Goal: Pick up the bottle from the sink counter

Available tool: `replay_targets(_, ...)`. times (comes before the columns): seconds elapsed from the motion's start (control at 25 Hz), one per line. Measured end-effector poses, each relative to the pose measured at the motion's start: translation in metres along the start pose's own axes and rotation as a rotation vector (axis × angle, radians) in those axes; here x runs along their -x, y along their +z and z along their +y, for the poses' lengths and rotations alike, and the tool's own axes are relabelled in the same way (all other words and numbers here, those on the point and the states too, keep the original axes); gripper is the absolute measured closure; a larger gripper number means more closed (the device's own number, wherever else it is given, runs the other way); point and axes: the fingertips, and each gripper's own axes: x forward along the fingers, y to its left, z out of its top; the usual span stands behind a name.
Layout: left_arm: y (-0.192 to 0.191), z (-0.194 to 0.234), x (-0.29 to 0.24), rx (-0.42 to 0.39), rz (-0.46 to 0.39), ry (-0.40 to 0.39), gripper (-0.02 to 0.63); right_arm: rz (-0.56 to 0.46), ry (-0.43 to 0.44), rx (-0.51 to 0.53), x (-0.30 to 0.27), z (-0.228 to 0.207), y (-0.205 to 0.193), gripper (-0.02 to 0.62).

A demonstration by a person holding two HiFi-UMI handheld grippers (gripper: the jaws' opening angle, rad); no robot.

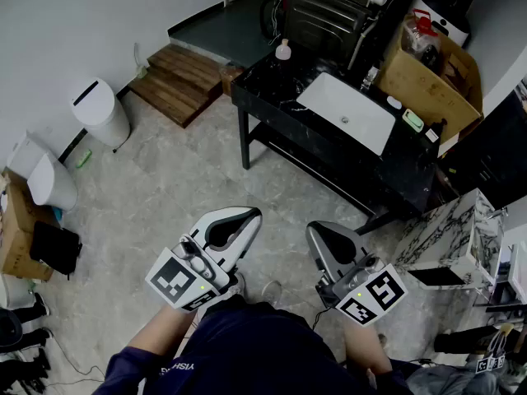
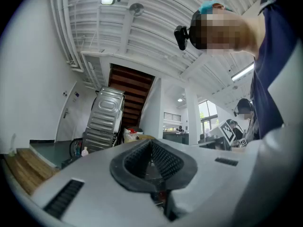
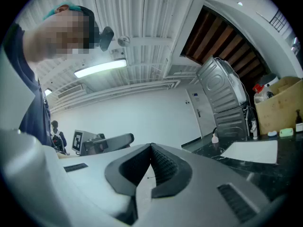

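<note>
A small pale pink bottle (image 1: pixel 282 50) stands at the far left corner of the black sink counter (image 1: pixel 272 97), beside the white basin (image 1: pixel 346 112). It shows small in the left gripper view (image 2: pixel 84 151) and in the right gripper view (image 3: pixel 215 138). My left gripper (image 1: pixel 249 214) and right gripper (image 1: pixel 316 230) hang close to my body, well short of the counter and over the floor. In both gripper views the jaws of the left gripper (image 2: pixel 151 143) and of the right gripper (image 3: pixel 151 148) meet, with nothing between them.
A white bin (image 1: pixel 103 109) and wooden steps (image 1: pixel 185 76) lie left of the counter. A cardboard box (image 1: pixel 428 72) and a green item (image 1: pixel 412 120) sit at its right end. A metal machine (image 1: pixel 329 6) stands behind it, and a marble-topped table (image 1: pixel 449 229) to the right.
</note>
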Motion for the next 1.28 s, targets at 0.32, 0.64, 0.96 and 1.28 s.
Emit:
replay_targets(0.32,-0.002,-0.003,-0.001,0.002,0.003,0.002,0.597,0.002,0.019,0.000,0.001,0.004,-0.001,0.574)
replay_targets(0.64,-0.016,-0.007,-0.006,0.020,0.016,0.023,0.597,0.032,0.022,0.001,0.003,-0.002,-0.012,0.574)
replay_targets(0.96,-0.026,-0.019,-0.020,0.015,0.013,0.046,0.597,0.053,0.049,0.004,0.015,-0.012,-0.018,0.572)
replay_targets(1.28,-0.028,-0.026,-0.029,0.002,0.013,0.057,0.598,0.035,0.045,0.003,0.025,-0.024,-0.013,0.572)
